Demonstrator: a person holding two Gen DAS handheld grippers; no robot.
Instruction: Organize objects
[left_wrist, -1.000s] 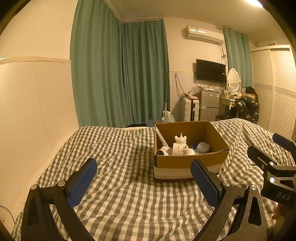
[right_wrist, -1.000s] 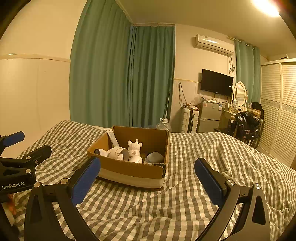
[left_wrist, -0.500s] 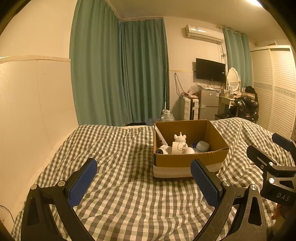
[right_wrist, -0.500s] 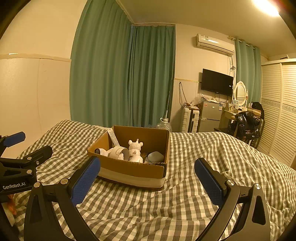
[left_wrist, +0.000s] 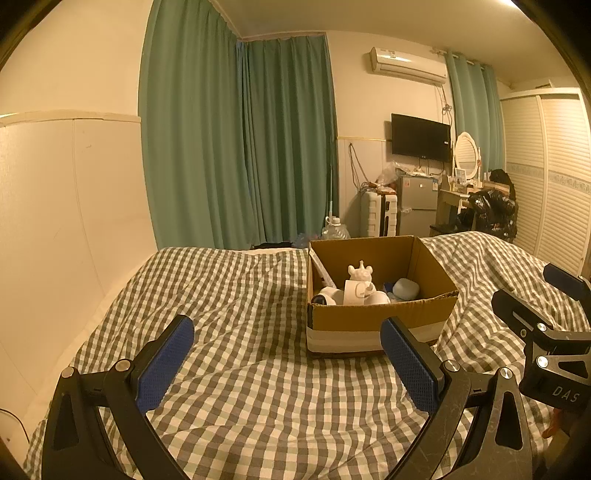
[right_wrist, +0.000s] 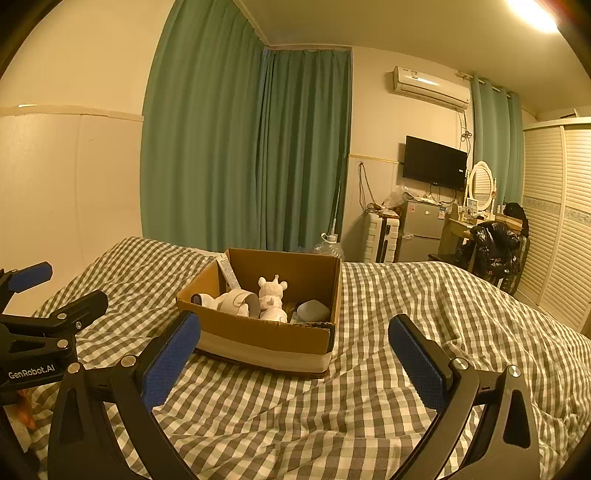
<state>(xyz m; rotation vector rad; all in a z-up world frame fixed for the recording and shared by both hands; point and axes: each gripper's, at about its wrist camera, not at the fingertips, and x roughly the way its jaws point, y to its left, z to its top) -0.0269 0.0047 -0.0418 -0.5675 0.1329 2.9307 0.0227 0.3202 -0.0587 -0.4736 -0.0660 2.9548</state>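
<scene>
An open cardboard box (left_wrist: 354, 321) (right_wrist: 258, 339) sits on a checked bed. Inside it are a white animal figurine (left_wrist: 360, 273) (right_wrist: 272, 291), a white roll (left_wrist: 354, 291) (right_wrist: 236, 300), a small white camera-like item (left_wrist: 324, 295) (right_wrist: 201, 300) and a grey rounded case (left_wrist: 405, 288) (right_wrist: 313, 310). My left gripper (left_wrist: 288, 365) is open and empty, held short of the box. My right gripper (right_wrist: 295, 365) is open and empty, also short of the box. Each gripper shows at the edge of the other's view.
The checked bedspread (left_wrist: 229, 332) covers the whole bed. A cream wall panel (left_wrist: 55, 229) lies left, green curtains (left_wrist: 258, 147) behind. A small fridge (left_wrist: 415, 210), suitcase, dressing table and slatted wardrobe (left_wrist: 546, 177) stand at the right.
Both grippers have stayed open and almost still; the views shift only very slightly. The box and its contents have not moved.
</scene>
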